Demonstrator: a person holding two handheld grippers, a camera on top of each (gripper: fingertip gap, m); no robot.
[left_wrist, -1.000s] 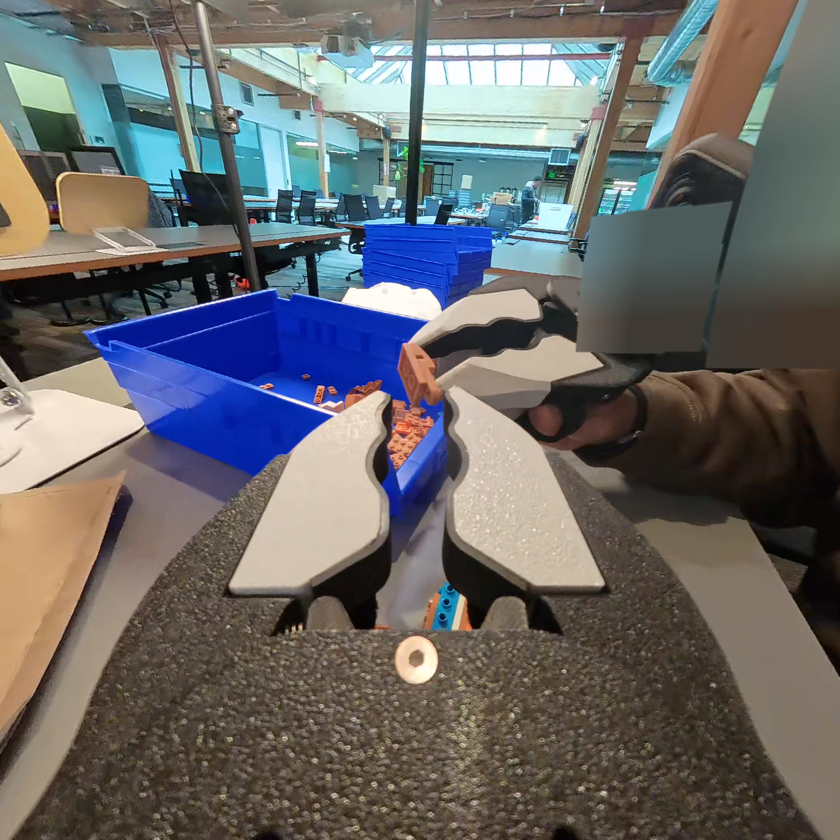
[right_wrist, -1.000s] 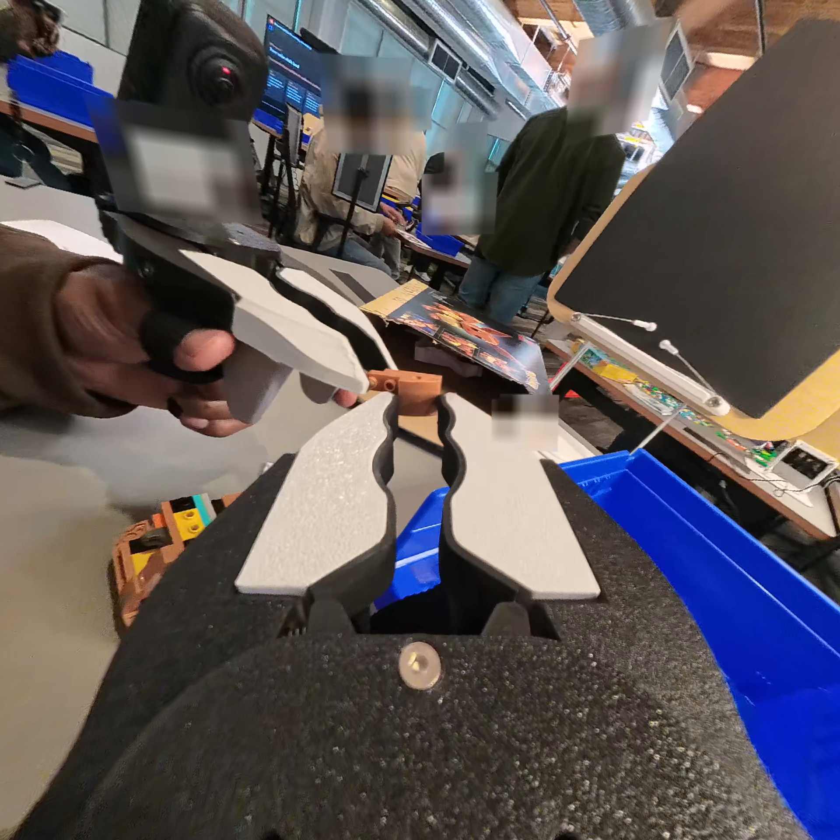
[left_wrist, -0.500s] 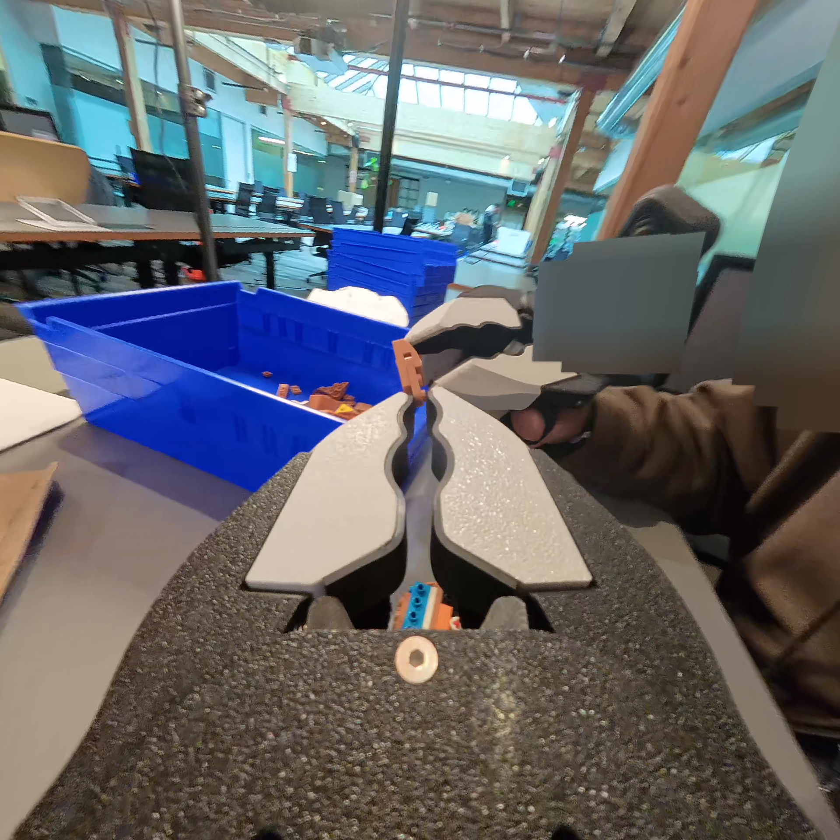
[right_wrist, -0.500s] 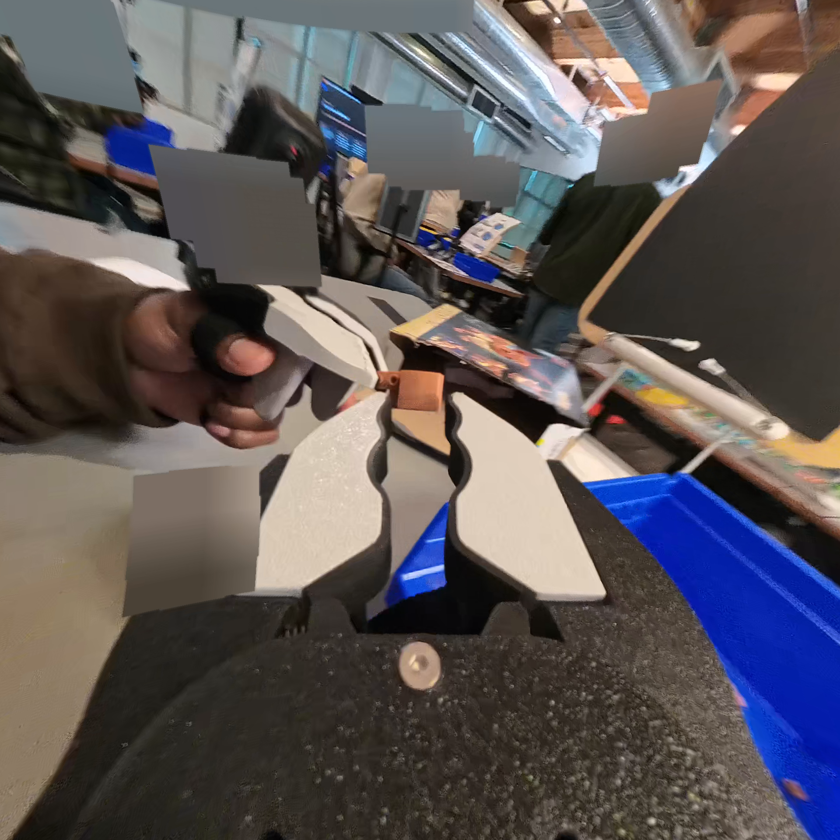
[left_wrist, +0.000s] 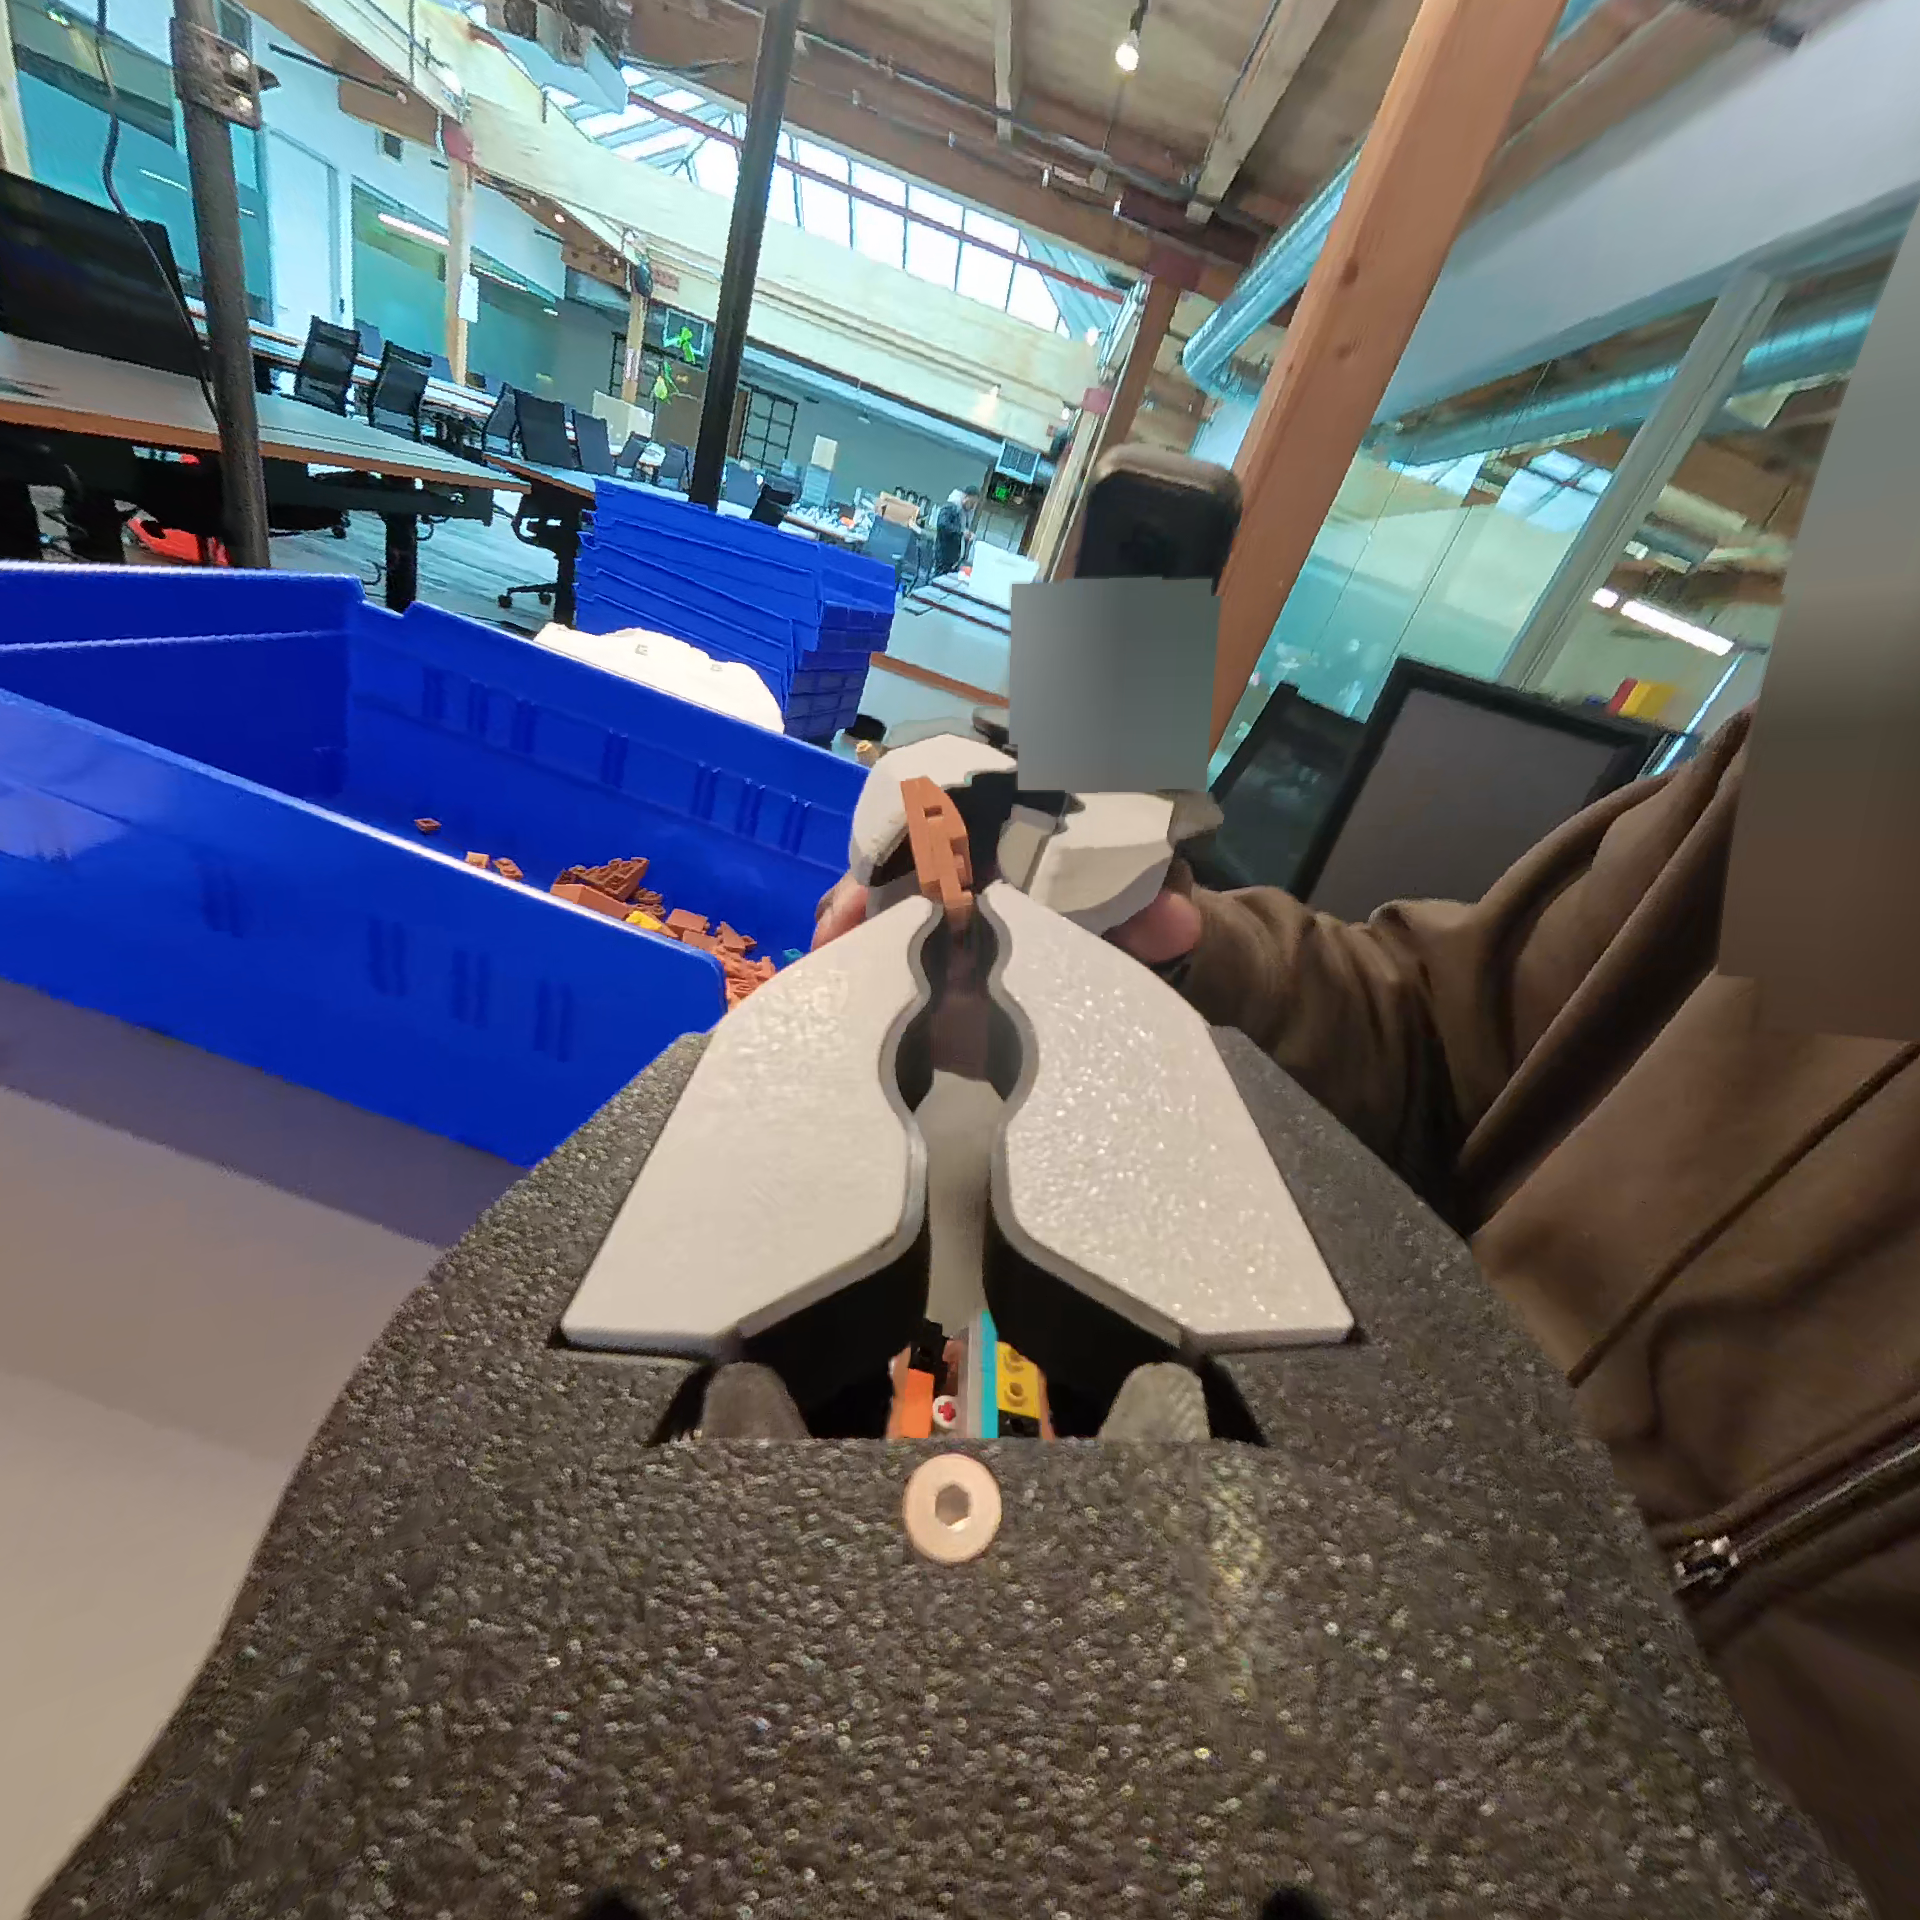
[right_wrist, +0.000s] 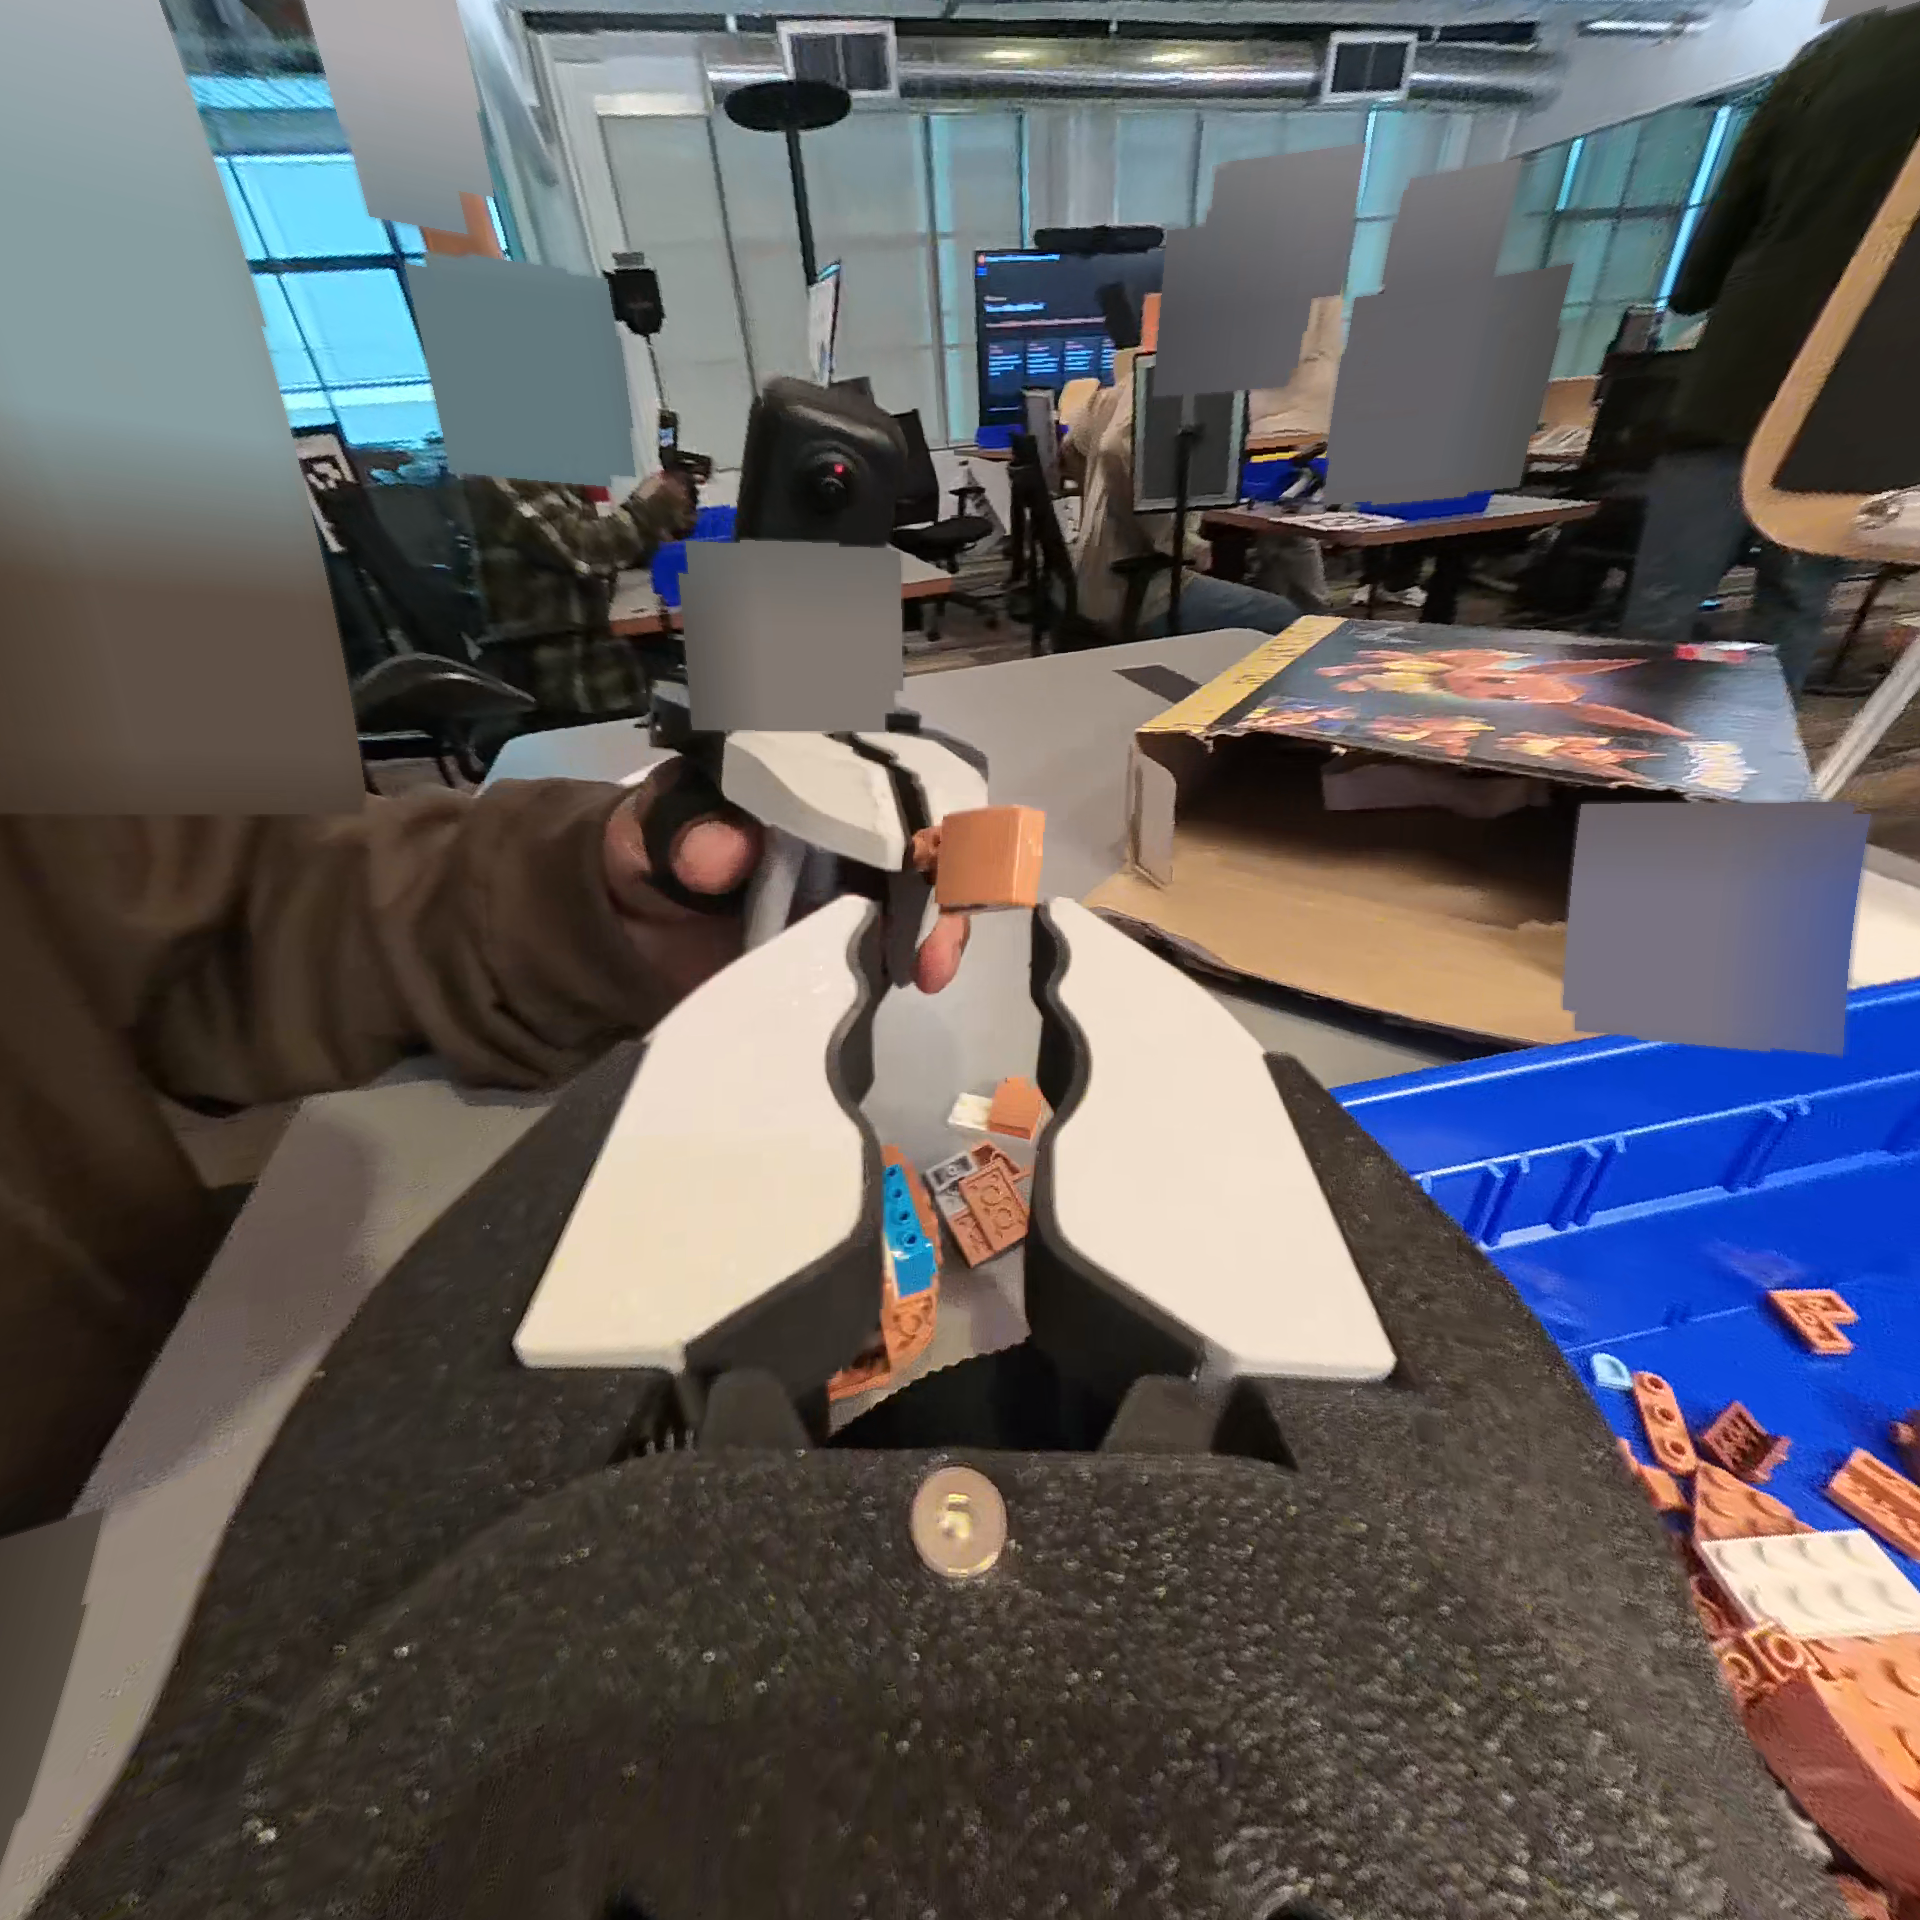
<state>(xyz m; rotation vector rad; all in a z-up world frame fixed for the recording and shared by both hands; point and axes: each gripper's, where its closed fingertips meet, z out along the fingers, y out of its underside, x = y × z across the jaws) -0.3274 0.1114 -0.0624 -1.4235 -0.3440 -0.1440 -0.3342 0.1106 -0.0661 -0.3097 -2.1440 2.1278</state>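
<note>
Two grippers meet above my table (right_wrist: 312, 1164) — one in each hand. My left gripper (left_wrist: 957, 910) is nearly closed, its tips pinching one end of a brown brick (left_wrist: 936, 837). In the left wrist view the brick stands nearly upright, long axis running up from my fingertips toward the right gripper just behind it. In the right wrist view the same brick (right_wrist: 989, 858) juts sideways out of the left gripper's tips, its broad face toward the camera. My right gripper (right_wrist: 956, 914) stands open, a clear gap between its fingers; the brick hangs just above and between the tips, and I cannot tell whether it touches them.

One blue bin (left_wrist: 364, 935) sits beside the grippers on the table, a scatter of brown bricks (left_wrist: 665, 914) in its near corner, too jumbled to count. One more stack of blue bins (left_wrist: 727, 592) stands farther off. Below the right gripper, one small multicoloured build (right_wrist: 909, 1262) and a few loose pieces (right_wrist: 987, 1195) lie on the table. One torn-open cardboard box (right_wrist: 1455, 790) rests beyond — lid propped up.
</note>
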